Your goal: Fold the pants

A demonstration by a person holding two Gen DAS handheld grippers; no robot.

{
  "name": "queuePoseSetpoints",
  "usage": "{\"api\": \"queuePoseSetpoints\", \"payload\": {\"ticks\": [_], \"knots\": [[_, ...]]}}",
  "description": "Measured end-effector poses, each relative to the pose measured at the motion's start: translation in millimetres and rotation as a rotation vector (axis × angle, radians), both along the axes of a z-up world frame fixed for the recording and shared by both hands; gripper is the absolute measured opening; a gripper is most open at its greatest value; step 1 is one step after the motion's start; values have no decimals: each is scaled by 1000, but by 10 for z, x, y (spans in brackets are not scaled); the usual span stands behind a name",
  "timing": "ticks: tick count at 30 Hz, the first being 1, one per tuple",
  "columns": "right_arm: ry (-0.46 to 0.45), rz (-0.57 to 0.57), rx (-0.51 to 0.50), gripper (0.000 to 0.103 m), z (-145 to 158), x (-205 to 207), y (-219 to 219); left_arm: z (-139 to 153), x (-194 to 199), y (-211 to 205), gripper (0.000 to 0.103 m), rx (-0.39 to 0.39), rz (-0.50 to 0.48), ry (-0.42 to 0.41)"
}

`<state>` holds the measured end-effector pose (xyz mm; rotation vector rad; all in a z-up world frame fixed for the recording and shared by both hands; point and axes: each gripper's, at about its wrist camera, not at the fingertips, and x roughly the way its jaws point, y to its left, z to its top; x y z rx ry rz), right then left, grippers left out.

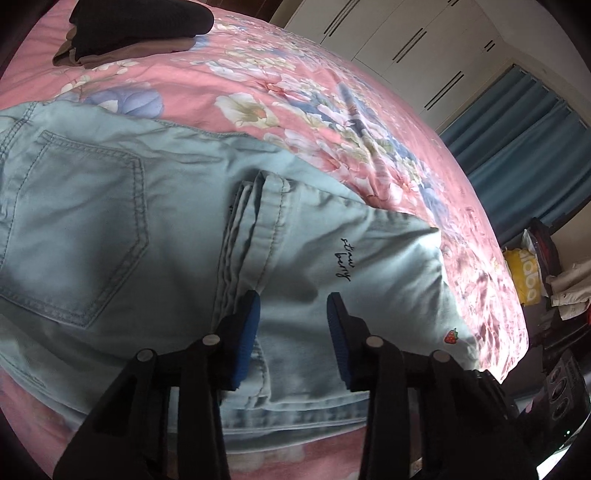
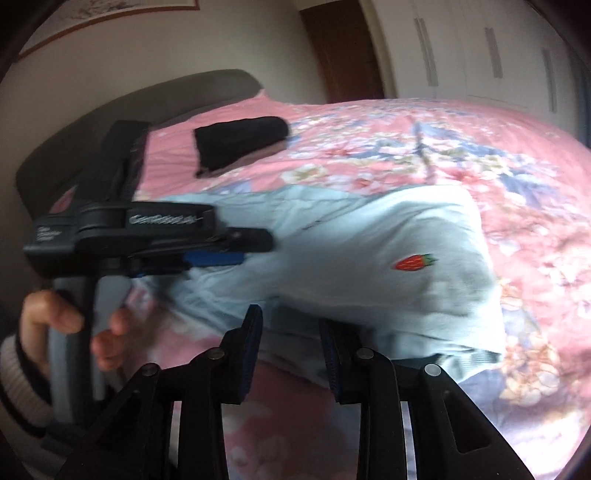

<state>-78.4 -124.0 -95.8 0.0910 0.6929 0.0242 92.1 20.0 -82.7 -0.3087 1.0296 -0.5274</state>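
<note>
Two marks show on the pale blue pants point(image 1: 147, 229): a small handwritten script that seems to read "straw berry" point(image 1: 342, 258), and an embroidered red strawberry point(image 1: 451, 336) near the hem edge; the same strawberry point(image 2: 415, 262) shows in the right wrist view; a yellow bag point(image 1: 524, 277) beside the bed carries white letters, cut off and not legible in full; the white lettering on the left claw's black body in the right wrist view is too blurred to read.

The pants lie folded over on the pink floral bedspread point(image 1: 295, 85), back pocket to the left, with a leg laid across the seat; the left claw point(image 1: 293, 328) hovers over the folded leg, its blue pads apart with denim below and between them, not pinched as far as can be seen; the right claw point(image 2: 290, 332) sits at the near edge of the pants, its fingers apart, with cloth lying in the gap; whether the pads press on it cannot be told; a hand point(image 2: 62, 332) grips the left claw's handle; dark folded clothes point(image 1: 140, 26) rest further up the bed.
</note>
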Motion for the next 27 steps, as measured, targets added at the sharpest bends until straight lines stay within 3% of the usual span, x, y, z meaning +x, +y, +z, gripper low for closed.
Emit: {"api": "queuePoseSetpoints", "payload": {"ticks": [2,4,8,10,13,14,16,19,21,23,24,25,27], "knots": [[16,-146,-53,29,13,-102,-157,2,3,-40,37,8,-9,-2],[41,-213,18,26,27,-221,-394,1,-7,-88,37,27,-24,-10],[119,-182,73,22,26,-326,-495,1,-40,-108,36,68,-41,-33],[130,-139,110,30,86,-436,-538,-14,-41,-73,31,67,-51,-36],[73,-106,192,33,253,-498,-712,-39,-37,5,21,75,-65,-39],[39,-112,177,34,334,-508,-750,-45,-36,29,20,74,-67,-35],[-4,-104,136,46,446,-391,-751,-32,-55,49,20,76,-73,-31],[-5,-32,103,46,495,-25,-641,-14,-96,59,20,93,-74,-37],[45,17,88,46,448,213,-542,17,-109,105,21,84,-59,-24],[95,42,92,46,379,333,-480,110,-139,193,43,72,-38,-32],[111,63,103,46,347,348,-458,160,-146,258,65,65,-23,-47],[116,80,105,46,331,321,-429,194,-140,336,71,36,-9,-49],[110,118,90,46,287,263,-363,180,-76,484,70,-52,6,5]]}}
